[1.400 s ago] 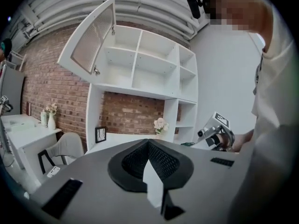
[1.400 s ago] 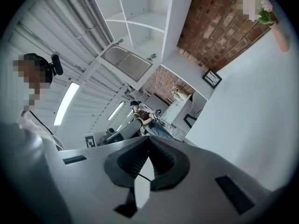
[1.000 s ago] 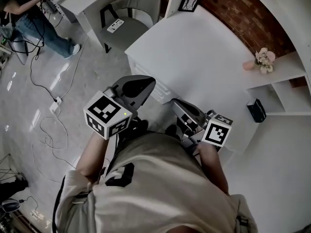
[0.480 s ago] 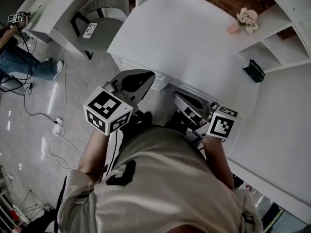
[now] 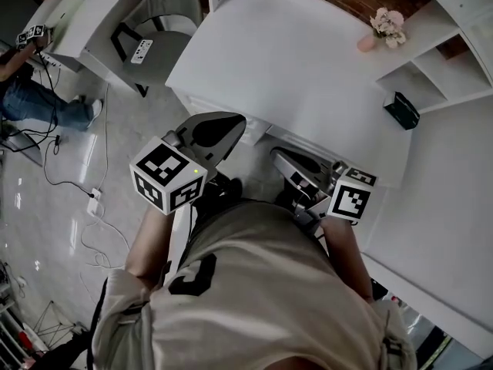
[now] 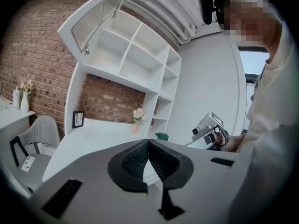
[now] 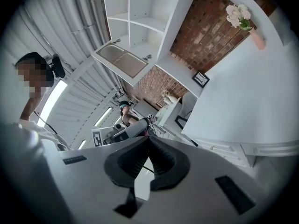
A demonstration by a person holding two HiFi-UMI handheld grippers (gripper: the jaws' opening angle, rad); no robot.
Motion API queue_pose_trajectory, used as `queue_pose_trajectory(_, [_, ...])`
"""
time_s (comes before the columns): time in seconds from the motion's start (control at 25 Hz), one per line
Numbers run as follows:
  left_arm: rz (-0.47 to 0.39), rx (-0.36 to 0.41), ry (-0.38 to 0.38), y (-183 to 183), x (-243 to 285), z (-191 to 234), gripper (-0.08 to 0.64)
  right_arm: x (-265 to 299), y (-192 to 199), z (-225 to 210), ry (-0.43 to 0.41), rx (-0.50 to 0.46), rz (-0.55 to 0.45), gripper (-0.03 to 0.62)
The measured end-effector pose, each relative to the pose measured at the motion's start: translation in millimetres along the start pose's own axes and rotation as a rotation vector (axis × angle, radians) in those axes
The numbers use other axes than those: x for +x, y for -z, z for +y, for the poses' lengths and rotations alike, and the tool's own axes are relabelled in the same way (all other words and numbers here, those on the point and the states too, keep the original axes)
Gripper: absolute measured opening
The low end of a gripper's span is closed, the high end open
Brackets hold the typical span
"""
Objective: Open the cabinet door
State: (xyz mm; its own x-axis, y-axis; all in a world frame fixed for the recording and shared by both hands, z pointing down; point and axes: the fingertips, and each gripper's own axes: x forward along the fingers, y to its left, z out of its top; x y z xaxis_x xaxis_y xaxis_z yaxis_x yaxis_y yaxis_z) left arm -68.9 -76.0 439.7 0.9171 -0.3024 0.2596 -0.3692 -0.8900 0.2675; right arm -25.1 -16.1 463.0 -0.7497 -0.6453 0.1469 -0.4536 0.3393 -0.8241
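Left gripper [image 5: 229, 122] shifted; pink vase [image 5: 367, 43] holds flowers [image 5: 387, 21].

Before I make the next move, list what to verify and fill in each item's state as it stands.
1. Left hand-held gripper empty, jaws together: ok.
2. Right hand-held gripper empty, jaws together: ok.
3. Cabinet door swung up, shelves behind it showing: ok.
4. Door will hold up by itself: cannot tell.
5. Desk top bare along its near edge, flower vase at the back: ok.
6. A gripper touching the door: not ok, both are held low before the desk.
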Motion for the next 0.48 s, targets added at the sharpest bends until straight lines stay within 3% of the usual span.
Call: queue_pose_trajectory(0.48, [0.007,0.019,0.007,0.4,29.5,-28.6,0.015,-25.9,-15.0,-7.5,-0.009,-0.008,0.008,0.024])
